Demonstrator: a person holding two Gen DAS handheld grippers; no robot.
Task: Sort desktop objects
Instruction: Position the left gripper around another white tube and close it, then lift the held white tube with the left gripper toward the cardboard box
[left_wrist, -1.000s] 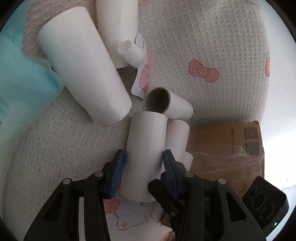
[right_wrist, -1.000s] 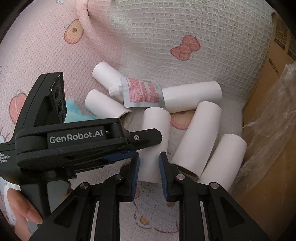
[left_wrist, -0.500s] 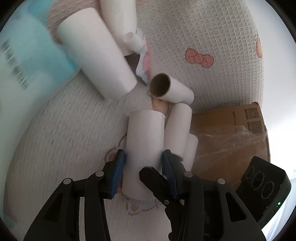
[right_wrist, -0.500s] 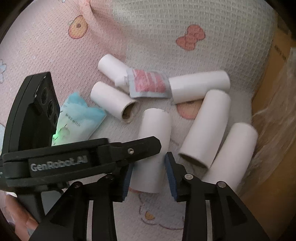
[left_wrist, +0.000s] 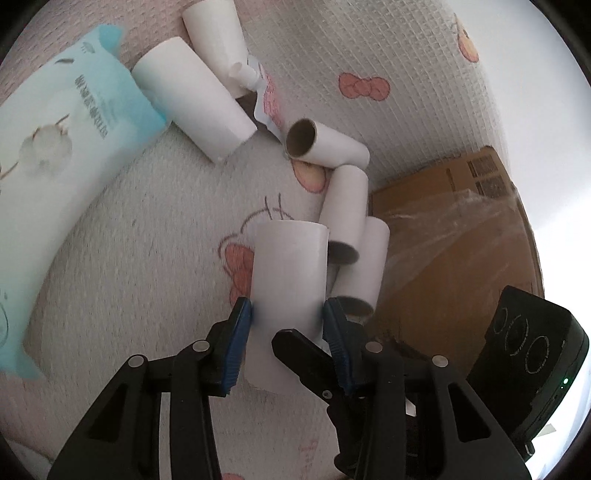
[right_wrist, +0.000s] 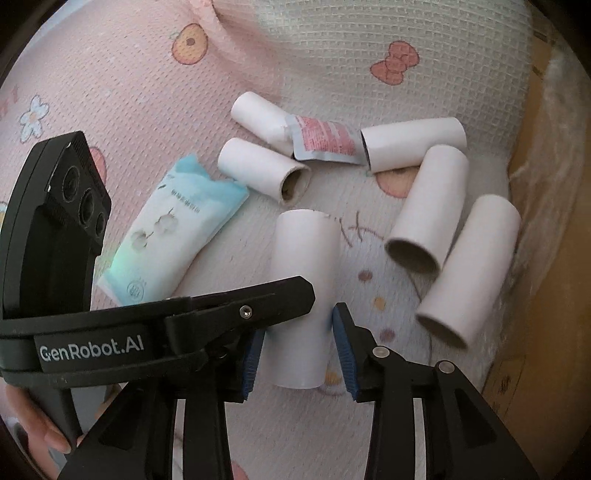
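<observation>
lifted tube (left_wrist: 290, 273) between left tool (left_wrist: 288, 325)

Both views: soft, diffuse daylight, moderate brightness. Left wrist view: upper right edge overexposed to near white; the blanket (left_wrist: 388, 44) washes out there. Plastic film on the cardboard box (left_wrist: 458, 236) shows pale glare. Shadows weak, short, just under the paper tubes (right_wrist: 424, 210). Strong fisheye bending toward the rims; dark vignette in all corners. Wipes pack (left_wrist: 55, 155) smeared and soft at the left edge. Right wrist view: sharper centre, right margin hazy.
</observation>
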